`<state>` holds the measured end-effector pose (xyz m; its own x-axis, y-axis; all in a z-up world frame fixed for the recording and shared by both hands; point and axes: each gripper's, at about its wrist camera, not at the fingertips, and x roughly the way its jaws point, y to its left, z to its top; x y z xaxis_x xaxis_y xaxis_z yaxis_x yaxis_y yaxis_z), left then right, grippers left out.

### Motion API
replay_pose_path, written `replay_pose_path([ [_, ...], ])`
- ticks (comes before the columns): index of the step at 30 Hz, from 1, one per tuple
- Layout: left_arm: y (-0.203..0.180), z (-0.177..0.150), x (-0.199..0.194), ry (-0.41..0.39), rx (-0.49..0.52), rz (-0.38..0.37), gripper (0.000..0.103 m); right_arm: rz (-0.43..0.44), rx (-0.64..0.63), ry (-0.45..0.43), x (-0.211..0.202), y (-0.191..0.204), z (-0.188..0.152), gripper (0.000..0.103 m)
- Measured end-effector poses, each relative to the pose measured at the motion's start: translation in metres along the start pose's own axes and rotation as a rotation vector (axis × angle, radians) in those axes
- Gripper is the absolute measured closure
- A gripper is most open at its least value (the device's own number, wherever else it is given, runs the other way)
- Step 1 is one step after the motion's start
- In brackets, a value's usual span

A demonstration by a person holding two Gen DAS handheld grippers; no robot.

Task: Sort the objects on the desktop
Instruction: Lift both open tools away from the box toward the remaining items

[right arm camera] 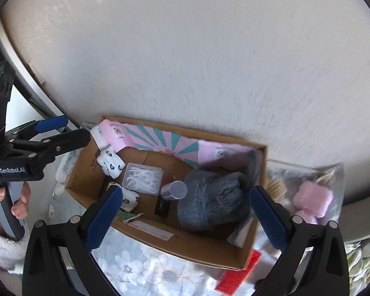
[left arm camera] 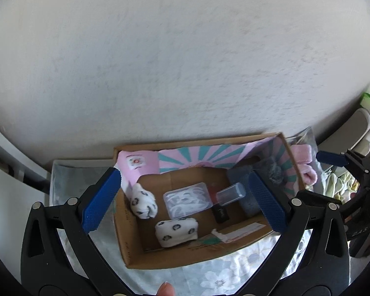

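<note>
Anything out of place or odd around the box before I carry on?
Yes: the pink fluffy item lies outside the cardboard box, past its right wall, on a clear bag, while the grey fluffy one is inside. A red packet lies outside the box's front corner.

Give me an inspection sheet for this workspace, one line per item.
Surface: floral cloth.
Job's things: cardboard box holds two rolled white socks, clear case, clear tube, grey fluffy item.
Clutter: pink fluffy item in clear bag outside box; red packet.
Grippers: left gripper and right gripper open, empty, above box.
Cables: nothing seen.
Surroundings: white wall.
</note>
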<state>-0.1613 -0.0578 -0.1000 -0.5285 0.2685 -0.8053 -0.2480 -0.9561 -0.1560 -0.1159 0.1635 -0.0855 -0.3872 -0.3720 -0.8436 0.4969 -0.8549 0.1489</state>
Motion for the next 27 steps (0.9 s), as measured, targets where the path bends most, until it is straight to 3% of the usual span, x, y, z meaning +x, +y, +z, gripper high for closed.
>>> replay_pose_path([
  [5, -0.016, -0.001, -0.021, -0.069, 0.004, -0.019, 0.0, 0.005, 0.0, 0.003, -0.038, -0.012, -0.001, 0.0],
  [11, -0.044, -0.007, -0.037, -0.098, 0.032, -0.043, 0.0, -0.046, 0.01, -0.056, -0.087, -0.034, -0.01, 0.0],
  [15, -0.061, -0.013, -0.046, -0.107, 0.056, -0.056, 0.0, -0.1, -0.049, -0.045, -0.103, -0.035, -0.022, 0.0],
  [27, -0.112, -0.041, -0.062, -0.12, 0.086, -0.109, 0.0, -0.099, -0.035, -0.128, -0.136, -0.085, -0.053, 0.0],
])
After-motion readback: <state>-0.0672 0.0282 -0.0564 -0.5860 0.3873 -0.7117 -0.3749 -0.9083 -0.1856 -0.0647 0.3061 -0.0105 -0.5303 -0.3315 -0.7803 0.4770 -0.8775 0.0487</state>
